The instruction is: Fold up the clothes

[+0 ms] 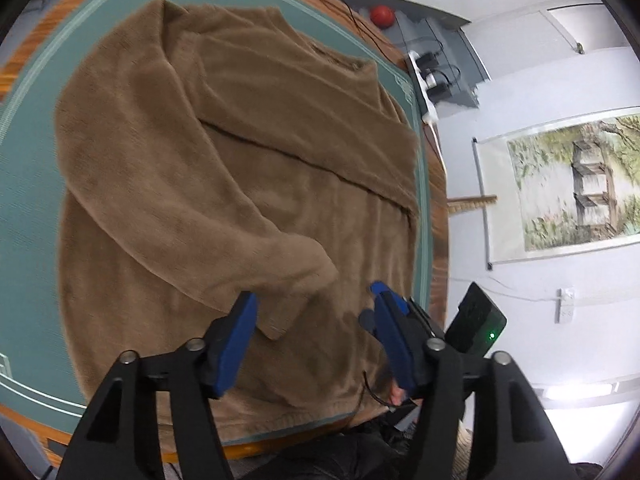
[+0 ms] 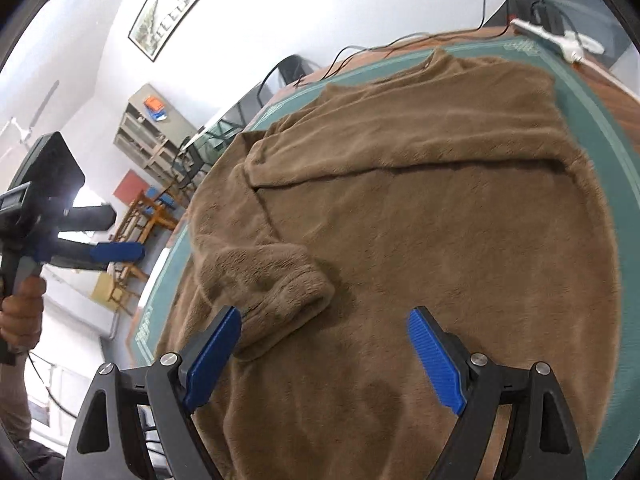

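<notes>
A brown fleece sweater [image 1: 248, 184] lies flat on a green mat [image 1: 24, 200], with both sleeves folded across its body. It fills the right wrist view [image 2: 440, 240] too. One sleeve cuff [image 1: 292, 300] lies near the hem; it also shows in the right wrist view [image 2: 280, 300]. My left gripper [image 1: 312, 304] is open and empty above the cuff. My right gripper [image 2: 324, 320] is open and empty above the lower body, its left pad beside the cuff. The right gripper also shows in the left wrist view [image 1: 380, 320], and the left gripper shows at the left of the right wrist view [image 2: 116, 252].
The mat covers a wooden table [image 1: 438, 216]. A power strip [image 2: 560, 42] with cables lies at the far corner. A red ball [image 1: 382, 14] sits beyond the table. Shelves [image 2: 148, 136] and wooden chairs [image 2: 140, 216] stand off to the left.
</notes>
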Motion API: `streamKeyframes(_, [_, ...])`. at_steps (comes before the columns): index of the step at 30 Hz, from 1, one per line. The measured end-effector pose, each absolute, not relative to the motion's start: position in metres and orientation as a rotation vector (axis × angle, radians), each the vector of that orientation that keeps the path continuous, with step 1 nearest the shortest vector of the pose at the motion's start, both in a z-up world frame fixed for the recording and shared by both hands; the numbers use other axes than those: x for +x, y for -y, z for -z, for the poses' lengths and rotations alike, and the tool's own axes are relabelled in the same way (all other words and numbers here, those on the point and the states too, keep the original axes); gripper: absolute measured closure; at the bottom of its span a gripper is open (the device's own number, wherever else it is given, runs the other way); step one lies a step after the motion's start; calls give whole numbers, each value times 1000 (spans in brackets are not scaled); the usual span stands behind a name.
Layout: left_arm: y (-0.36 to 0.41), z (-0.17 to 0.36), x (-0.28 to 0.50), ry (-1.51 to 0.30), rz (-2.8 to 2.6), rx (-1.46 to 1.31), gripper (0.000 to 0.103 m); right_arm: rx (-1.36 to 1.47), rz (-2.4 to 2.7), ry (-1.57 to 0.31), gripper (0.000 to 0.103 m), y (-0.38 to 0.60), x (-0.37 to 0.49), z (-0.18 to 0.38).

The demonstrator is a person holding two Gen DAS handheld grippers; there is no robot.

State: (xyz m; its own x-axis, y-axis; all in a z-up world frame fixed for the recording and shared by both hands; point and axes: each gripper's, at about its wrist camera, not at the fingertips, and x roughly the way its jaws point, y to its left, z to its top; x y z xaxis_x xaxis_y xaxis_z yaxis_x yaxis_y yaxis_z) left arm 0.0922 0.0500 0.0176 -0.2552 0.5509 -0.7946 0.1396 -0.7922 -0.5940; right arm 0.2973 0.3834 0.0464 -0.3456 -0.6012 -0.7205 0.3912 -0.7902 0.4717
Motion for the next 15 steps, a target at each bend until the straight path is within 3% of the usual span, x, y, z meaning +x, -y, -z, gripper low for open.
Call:
streamKeyframes(10, [18, -14, 47, 808, -2249, -1688, 26, 1394, 2128, 238, 20, -347, 284, -29])
streamKeyframes(15, [46, 7, 3, 689, -2296, -1713, 25, 1478, 2142, 182, 50, -322, 275, -16])
